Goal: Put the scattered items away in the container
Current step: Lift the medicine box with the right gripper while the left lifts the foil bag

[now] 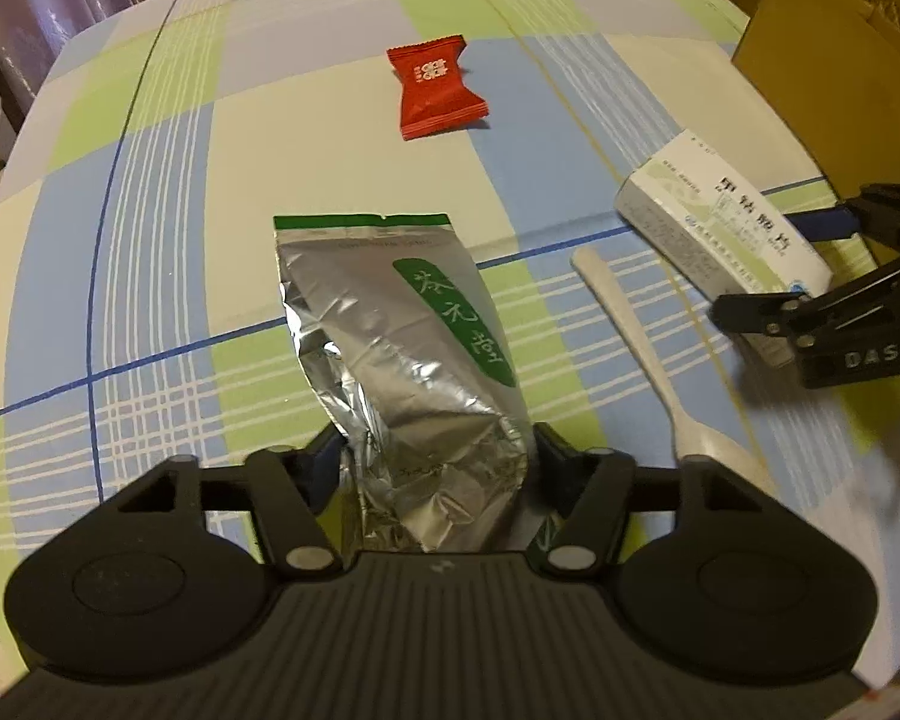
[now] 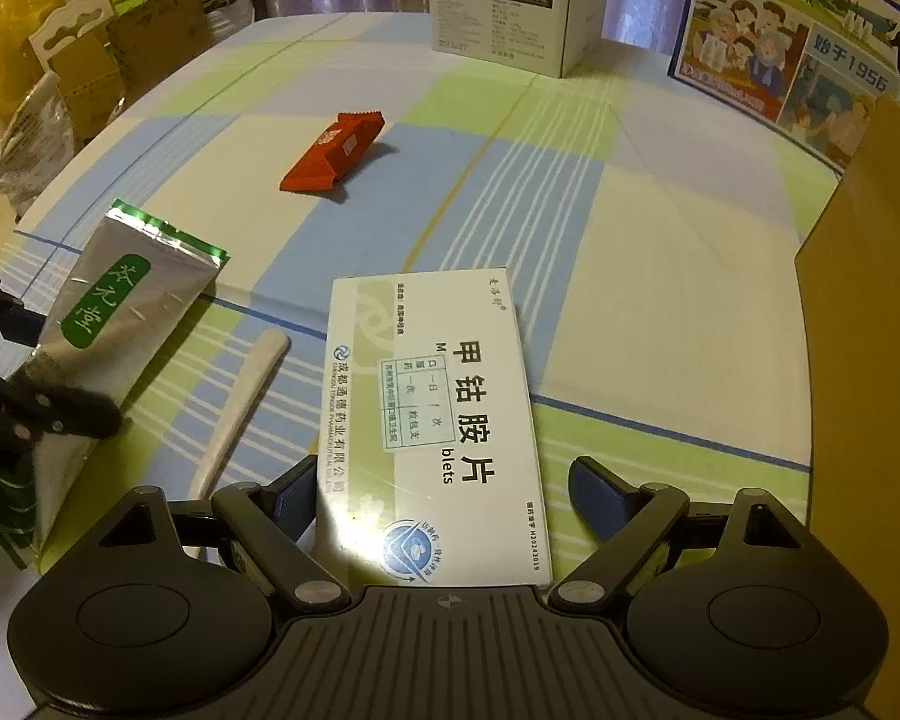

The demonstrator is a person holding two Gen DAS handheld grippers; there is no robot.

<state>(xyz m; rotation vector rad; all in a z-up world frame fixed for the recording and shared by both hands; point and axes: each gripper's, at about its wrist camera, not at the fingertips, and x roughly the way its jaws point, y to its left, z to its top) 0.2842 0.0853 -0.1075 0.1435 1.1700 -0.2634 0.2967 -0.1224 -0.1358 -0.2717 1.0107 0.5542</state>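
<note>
Low in our left view, the left gripper (image 1: 438, 462) pinches the foil pouch (image 1: 402, 336). Our right gripper (image 2: 444, 492) is spread around the pill box (image 2: 438, 408), with a gap at one finger. Candy (image 1: 438, 90) lies upper centre; carton (image 2: 870, 360) at right.

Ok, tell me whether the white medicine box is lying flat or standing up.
Flat. The white medicine box lies printed face up on the checked tablecloth, between the right gripper's open jaws.
</note>
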